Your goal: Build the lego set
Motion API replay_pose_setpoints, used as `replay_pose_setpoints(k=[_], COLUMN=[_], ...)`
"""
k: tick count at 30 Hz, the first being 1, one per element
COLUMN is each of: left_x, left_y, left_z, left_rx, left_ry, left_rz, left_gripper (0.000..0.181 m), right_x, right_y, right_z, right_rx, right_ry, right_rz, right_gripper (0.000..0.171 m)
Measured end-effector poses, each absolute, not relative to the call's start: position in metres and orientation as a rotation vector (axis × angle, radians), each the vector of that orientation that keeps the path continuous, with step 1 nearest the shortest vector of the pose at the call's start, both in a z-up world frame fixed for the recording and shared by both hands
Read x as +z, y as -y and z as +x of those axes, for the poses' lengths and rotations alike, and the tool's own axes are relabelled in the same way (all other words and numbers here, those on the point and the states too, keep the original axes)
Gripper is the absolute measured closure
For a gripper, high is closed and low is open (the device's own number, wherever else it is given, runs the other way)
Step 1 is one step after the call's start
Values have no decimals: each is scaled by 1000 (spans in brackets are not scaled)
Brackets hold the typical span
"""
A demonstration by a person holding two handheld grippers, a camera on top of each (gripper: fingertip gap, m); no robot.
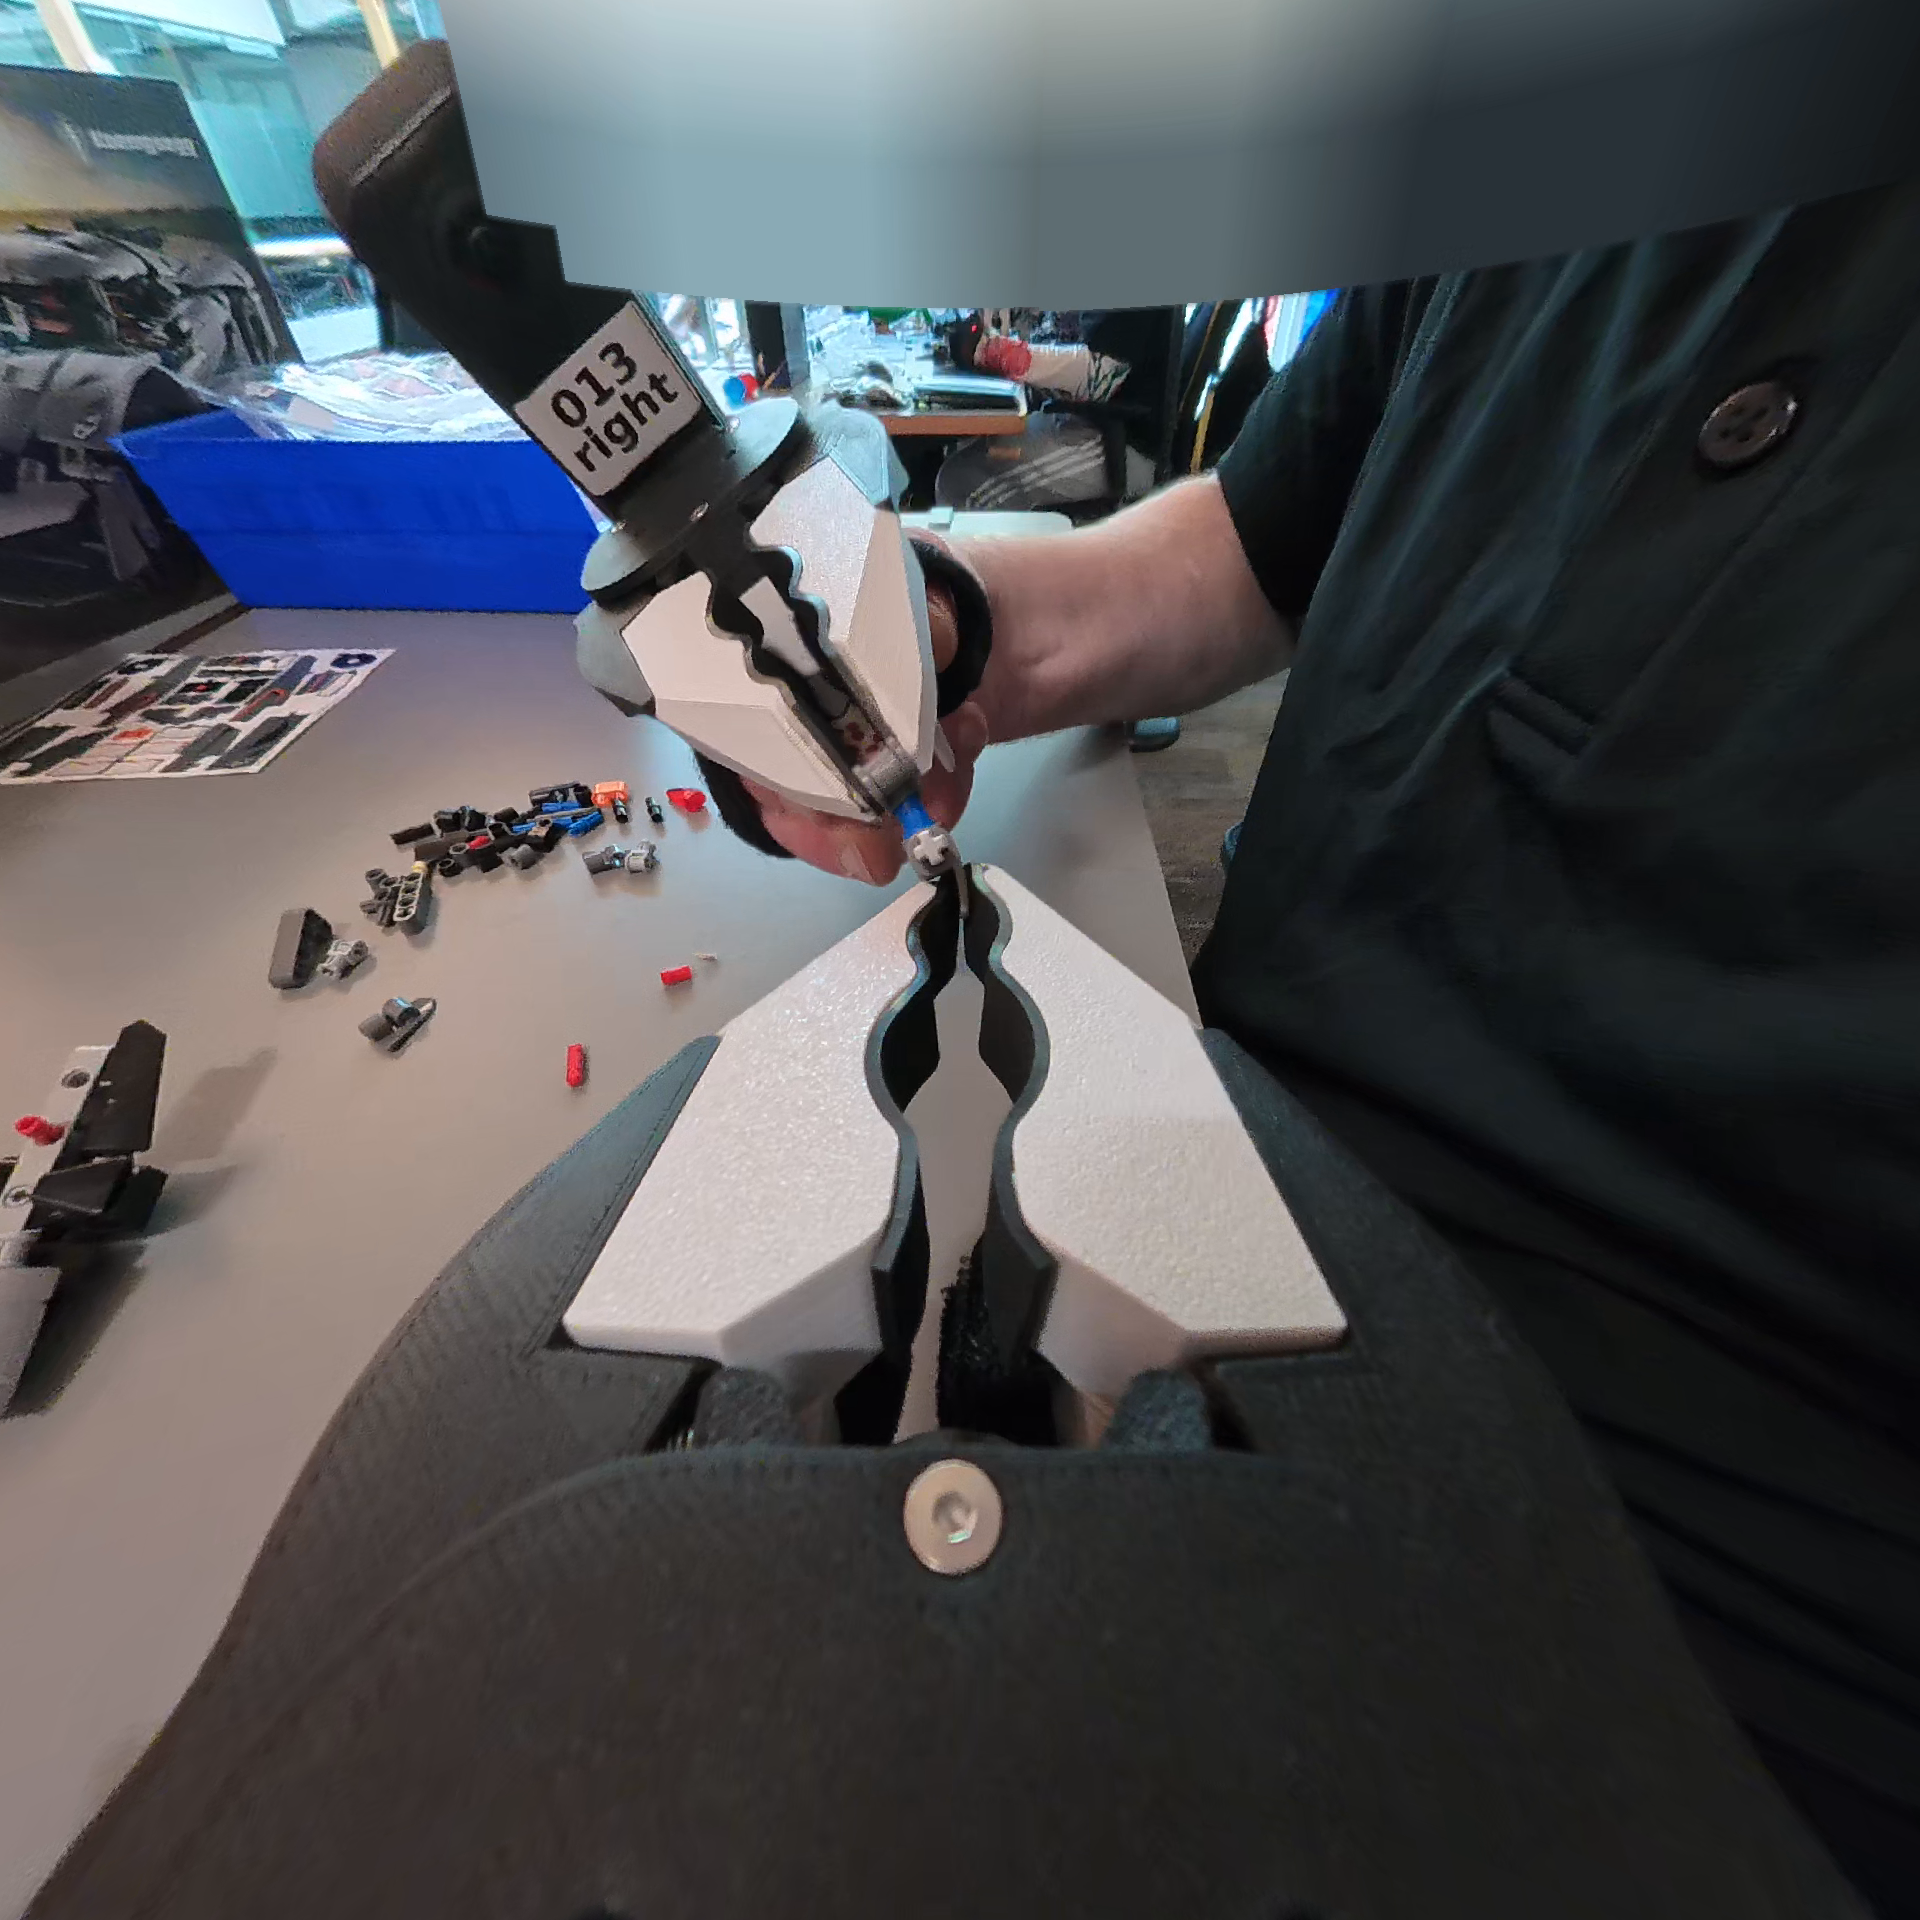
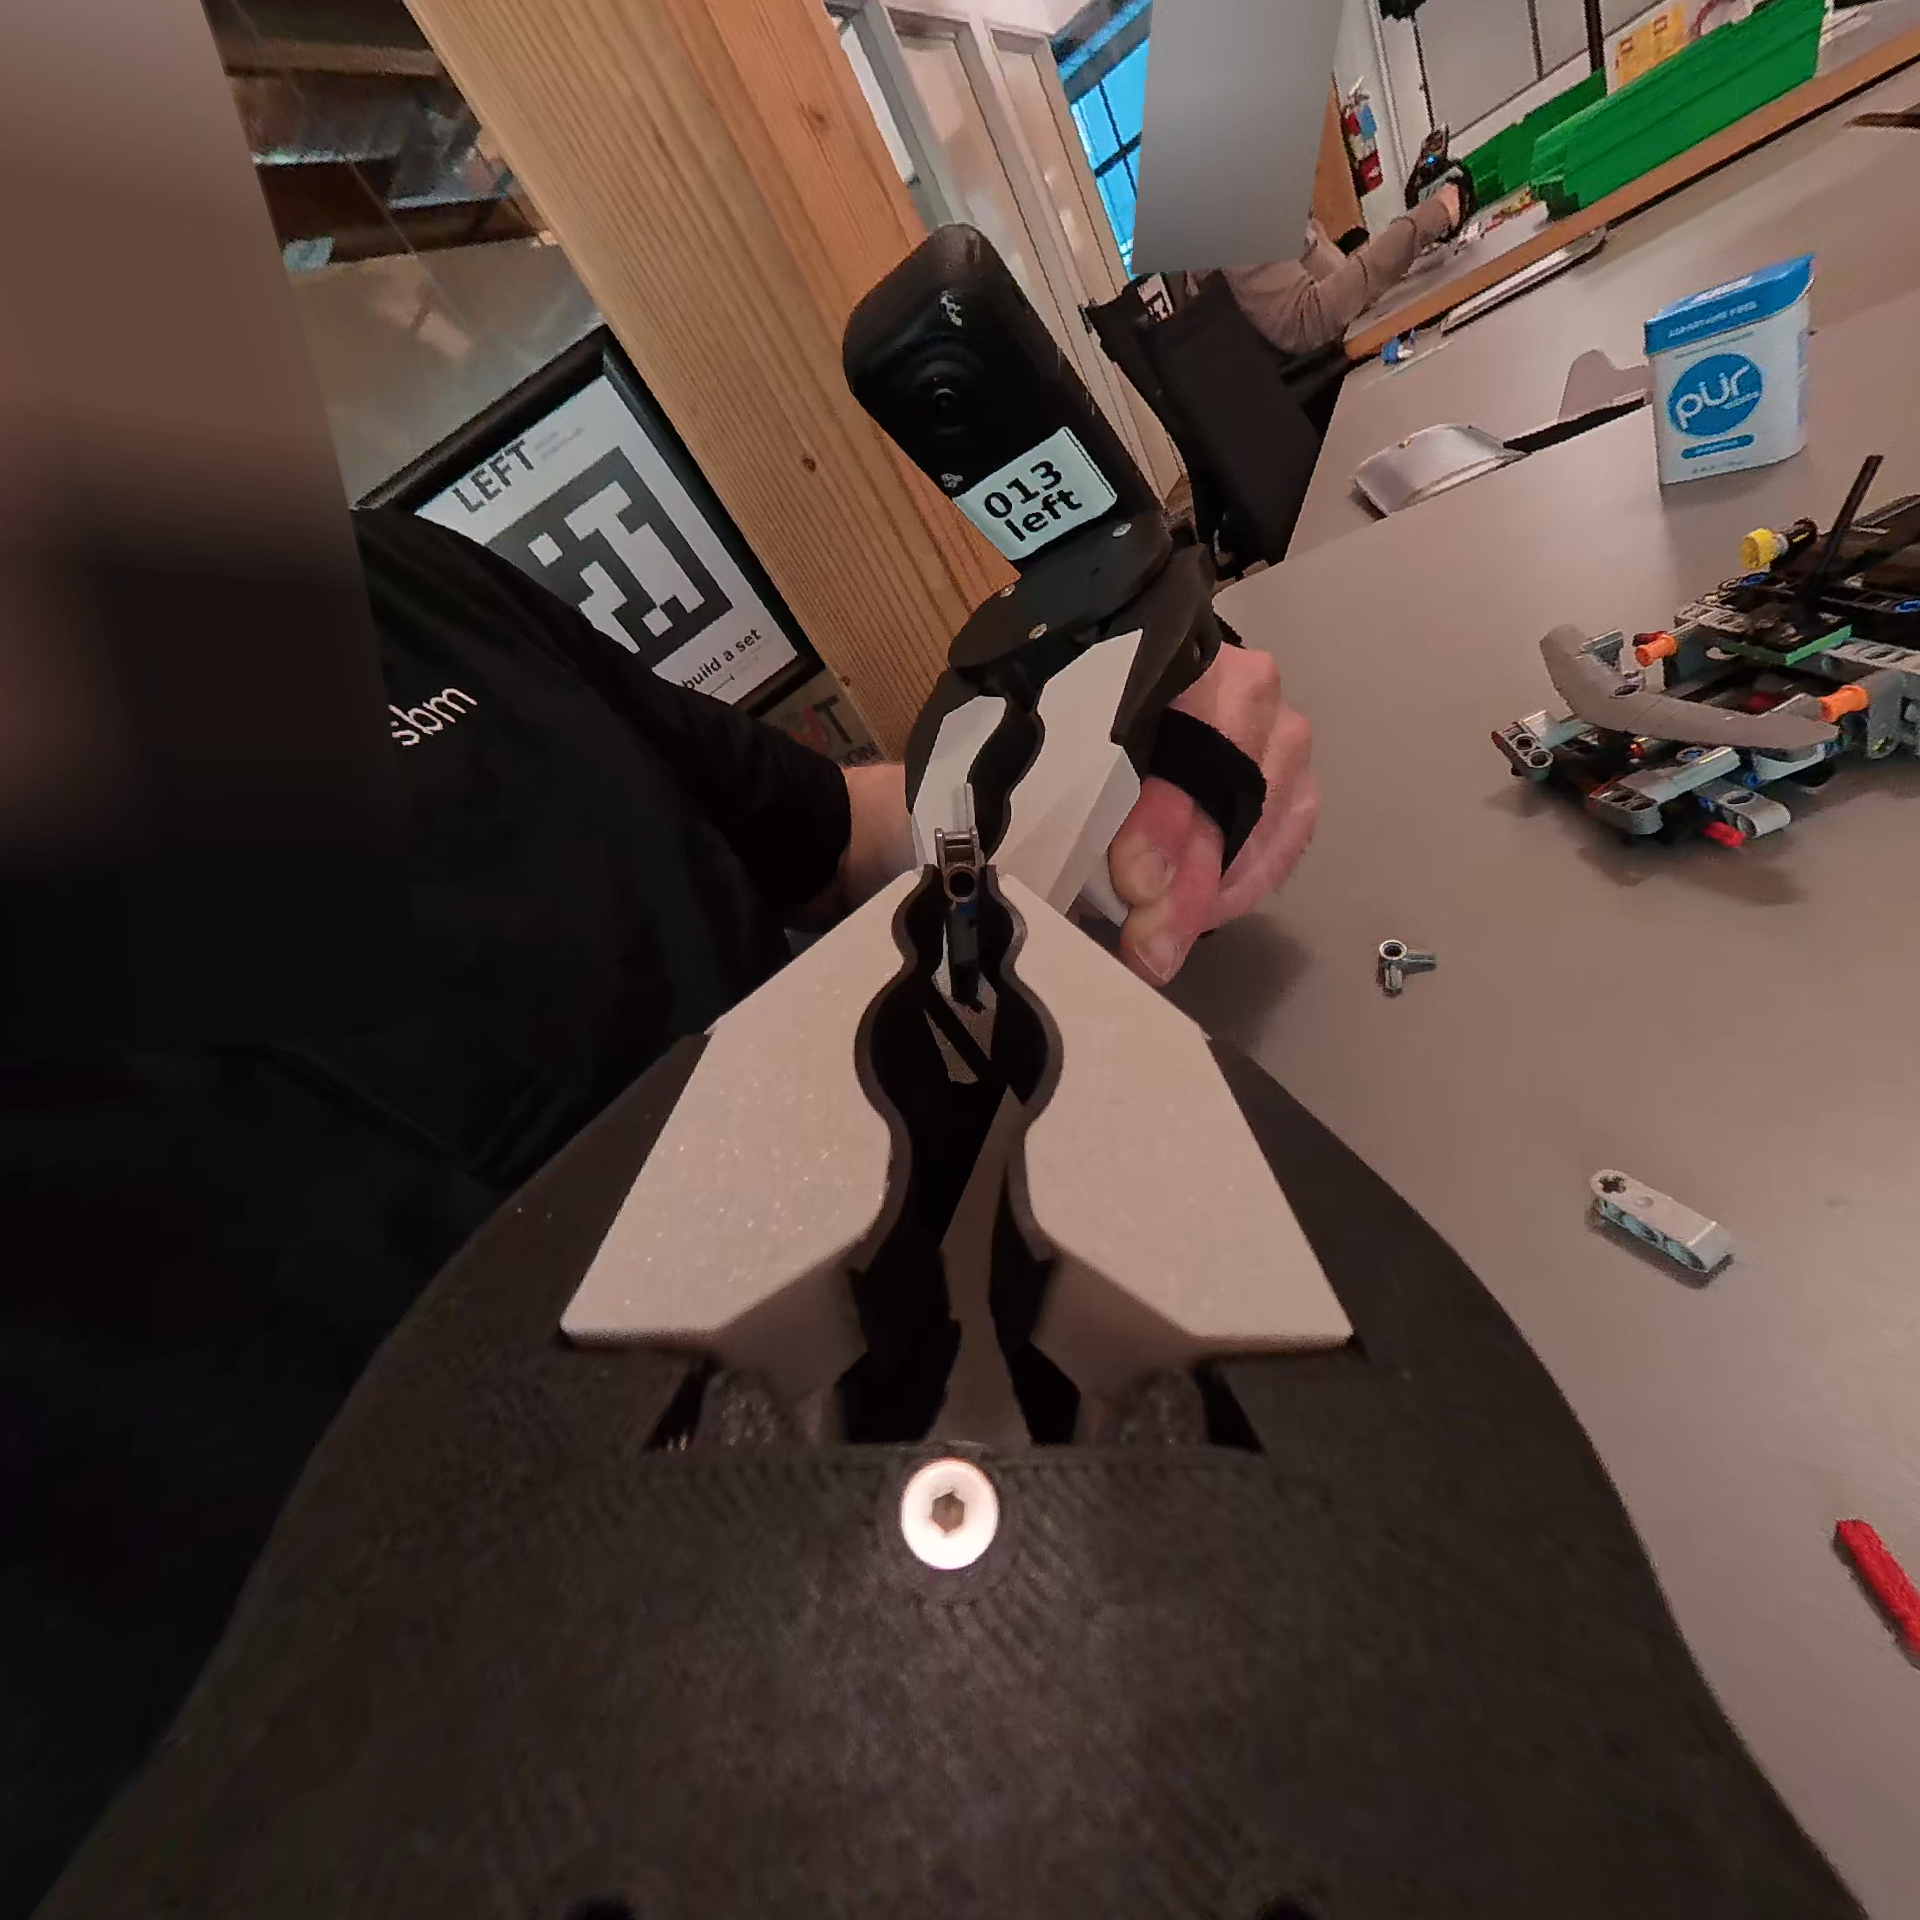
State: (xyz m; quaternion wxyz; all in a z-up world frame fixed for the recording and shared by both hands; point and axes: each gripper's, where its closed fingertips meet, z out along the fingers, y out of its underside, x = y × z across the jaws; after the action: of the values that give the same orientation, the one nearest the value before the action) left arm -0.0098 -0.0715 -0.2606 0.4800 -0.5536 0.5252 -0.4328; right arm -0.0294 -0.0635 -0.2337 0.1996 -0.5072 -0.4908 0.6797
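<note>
Both grippers meet tip to tip in the air over the table's near edge. My right gripper (image 2: pixel 961 888) is shut on a small grey connector with a blue pin (image 1: pixel 928 844); its cross-holed end sticks out of the tips. The connector also shows in the right wrist view (image 2: pixel 957 854). My left gripper (image 1: pixel 962 883) is shut on a thin grey Lego piece (image 1: pixel 968 891), which touches the connector's end. In the left wrist view the right gripper (image 1: pixel 891 798) comes down from the upper left. In the right wrist view the left gripper (image 2: pixel 962 821) points down at my tips.
A pile of loose Lego pieces (image 1: pixel 520 831), a sticker sheet (image 1: pixel 187 712), a blue bin (image 1: pixel 364 520) and a black sub-build (image 1: pixel 88 1143) lie on the grey table. The car model (image 2: pixel 1714 707), a white-blue canister (image 2: pixel 1730 374), a grey beam (image 2: pixel 1662 1231) and a red piece (image 2: pixel 1881 1590) are to the right. My left and right fingertips are right by each other. The black sub-build (image 1: pixel 88 1143) is about 25 centimetres from both grippers' fingertips.
</note>
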Motion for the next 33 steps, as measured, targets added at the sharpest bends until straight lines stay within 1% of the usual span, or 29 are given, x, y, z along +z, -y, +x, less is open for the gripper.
replay_pose_setpoints(k=[4, 13, 20, 22, 25, 27, 29, 33], left_x=[-265, -250, -248, -247, -246, -245, -242, -236], left_y=[68, 54, 52, 51, 50, 49, 46, 37], left_z=[-11, -8, -7, -7, -5, -4, -5, -3], left_rx=[-1029, -1118, -1141, -1151, -1163, -1173, -1199, -1255], left_ry=[-1292, -1166, -1137, -1128, -1119, -1107, -1070, -983], left_rz=[-1368, -1351, -1340, -1335, -1331, -1331, -1339, -1369], left_gripper=[181, 181, 181, 181, 181, 181, 181, 181], right_x=[-238, -222, -220, -218, -216, -217, -215, -213], right_y=[59, 46, 42, 39, 37, 34, 30, 29], right_z=[-29, -31, -29, -27, -27, -26, -22, -15], right_rx=[1882, 1766, 1816, 1813, 1801, 1725, 1546, 1006], right_ry=[1372, 1356, 1303, 1284, 1272, 1286, 1319, 1418], right_rz=[-1445, -1417, -1413, -1415, -1415, -1408, -1378, -1288], right_gripper=[167, 166, 166, 162, 151, 141, 134, 135])
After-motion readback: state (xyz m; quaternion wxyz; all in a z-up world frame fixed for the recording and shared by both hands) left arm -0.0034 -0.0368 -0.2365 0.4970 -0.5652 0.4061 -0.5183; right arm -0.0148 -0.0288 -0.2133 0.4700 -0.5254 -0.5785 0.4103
